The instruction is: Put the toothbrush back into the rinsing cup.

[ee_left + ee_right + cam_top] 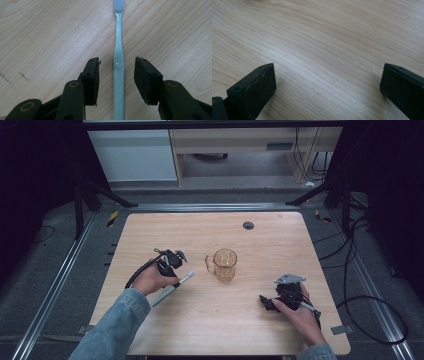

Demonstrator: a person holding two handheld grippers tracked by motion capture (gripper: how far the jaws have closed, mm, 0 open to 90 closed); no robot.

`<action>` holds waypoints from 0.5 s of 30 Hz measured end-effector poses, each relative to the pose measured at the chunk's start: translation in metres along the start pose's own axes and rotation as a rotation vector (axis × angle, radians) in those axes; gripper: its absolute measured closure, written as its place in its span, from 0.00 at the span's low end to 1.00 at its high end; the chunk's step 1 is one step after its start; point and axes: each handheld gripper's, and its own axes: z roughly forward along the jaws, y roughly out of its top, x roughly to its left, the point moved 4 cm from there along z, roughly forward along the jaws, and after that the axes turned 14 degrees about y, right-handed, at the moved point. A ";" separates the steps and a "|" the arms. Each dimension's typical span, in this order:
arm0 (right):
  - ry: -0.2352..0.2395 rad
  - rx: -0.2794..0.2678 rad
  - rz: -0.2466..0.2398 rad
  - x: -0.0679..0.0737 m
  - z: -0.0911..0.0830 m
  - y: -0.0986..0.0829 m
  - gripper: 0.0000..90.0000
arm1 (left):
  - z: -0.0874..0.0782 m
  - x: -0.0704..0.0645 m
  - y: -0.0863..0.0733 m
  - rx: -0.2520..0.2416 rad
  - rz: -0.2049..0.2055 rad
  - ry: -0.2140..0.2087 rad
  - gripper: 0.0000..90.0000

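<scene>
Right tool (pixel 266 301) wide | left tool (pixel 117 75) wide astride one toothbrush (pixel 118 75) | one jug (pixel 224 264), probably glass

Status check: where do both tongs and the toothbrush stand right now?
Left tongs open, straddling toothbrush handle, not clamped. Right tongs open over bare table. Glass mug stands apart; nothing blocking.

Left gripper (pixel 172 265) left of centre, jaws parted, angled down at the table, forearm in from near left. Right gripper (pixel 267 303) near right, jaws wide apart, low over the table.
</scene>
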 end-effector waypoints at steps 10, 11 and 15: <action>0.002 -0.002 0.007 0.000 0.000 0.000 0.01 | 0.012 0.000 0.004 0.040 0.016 -0.010 0.66; 0.002 -0.002 0.008 0.000 0.000 0.000 0.01 | 0.013 0.000 0.004 0.042 0.017 -0.014 0.66; 0.002 -0.003 0.008 0.000 0.000 0.000 0.01 | 0.016 0.000 0.004 0.053 0.022 -0.017 0.69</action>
